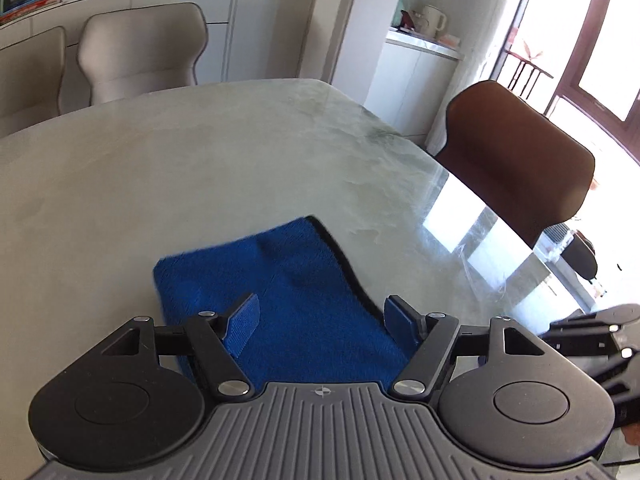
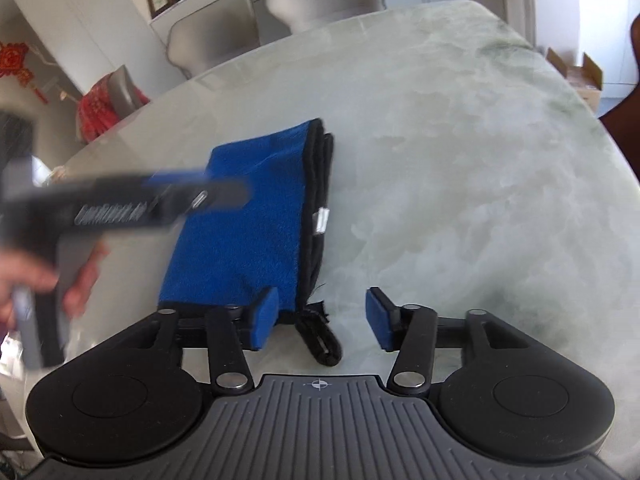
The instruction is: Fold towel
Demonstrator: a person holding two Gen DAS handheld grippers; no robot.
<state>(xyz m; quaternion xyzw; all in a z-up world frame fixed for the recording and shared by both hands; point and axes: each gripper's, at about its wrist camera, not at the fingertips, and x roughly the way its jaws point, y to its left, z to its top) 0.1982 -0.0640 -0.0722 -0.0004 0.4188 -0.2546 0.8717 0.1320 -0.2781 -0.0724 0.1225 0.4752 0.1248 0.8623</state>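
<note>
A blue towel (image 2: 248, 216) with black trim lies folded into a narrow stack on the marble table (image 2: 460, 160). It also shows in the left wrist view (image 1: 280, 288). My left gripper (image 1: 320, 324) is open and empty, hovering over the towel's near part. In the right wrist view the left gripper (image 2: 192, 192) is blurred, above the towel's left side. My right gripper (image 2: 320, 320) is open and empty, at the towel's near right corner, where a black hanging loop (image 2: 320, 340) lies between the fingers. A white label (image 2: 321, 220) sits on the towel's right edge.
A brown chair (image 1: 520, 160) stands at the table's right side. Two beige chairs (image 1: 140, 56) stand at the far side. A white cabinet (image 1: 420, 80) with a mug is beyond the table. The right gripper's body shows at the left wrist view's right edge (image 1: 592, 332).
</note>
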